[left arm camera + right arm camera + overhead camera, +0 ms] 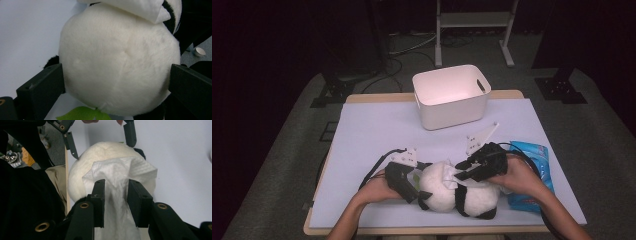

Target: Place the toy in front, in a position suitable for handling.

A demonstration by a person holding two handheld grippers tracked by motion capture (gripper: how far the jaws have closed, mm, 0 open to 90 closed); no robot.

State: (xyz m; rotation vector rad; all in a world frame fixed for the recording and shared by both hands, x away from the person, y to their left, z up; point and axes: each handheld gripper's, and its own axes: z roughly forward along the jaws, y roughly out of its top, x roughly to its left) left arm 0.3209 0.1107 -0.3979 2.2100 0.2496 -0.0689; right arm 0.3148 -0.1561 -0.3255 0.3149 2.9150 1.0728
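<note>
A black-and-white panda plush (447, 192) lies near the table's front edge. My left gripper (421, 181) is shut on its round white head (117, 62), one jaw pressed against each side. A white wipe (453, 175) is draped over the top of the plush. My right gripper (462, 172) reaches in from the right above it. In the right gripper view the wipe (120, 167) runs loosely between the right gripper (116, 182) jaws, which stand apart and open. Beyond it, the left gripper's fingers (130, 132) flank the head.
A white bin (457, 112) with handle slots stands at the back middle of the lavender table mat (377, 130). A blue pack of wipes (534, 152) lies by my right hand. A green leaf tag (82, 113) sticks out under the plush.
</note>
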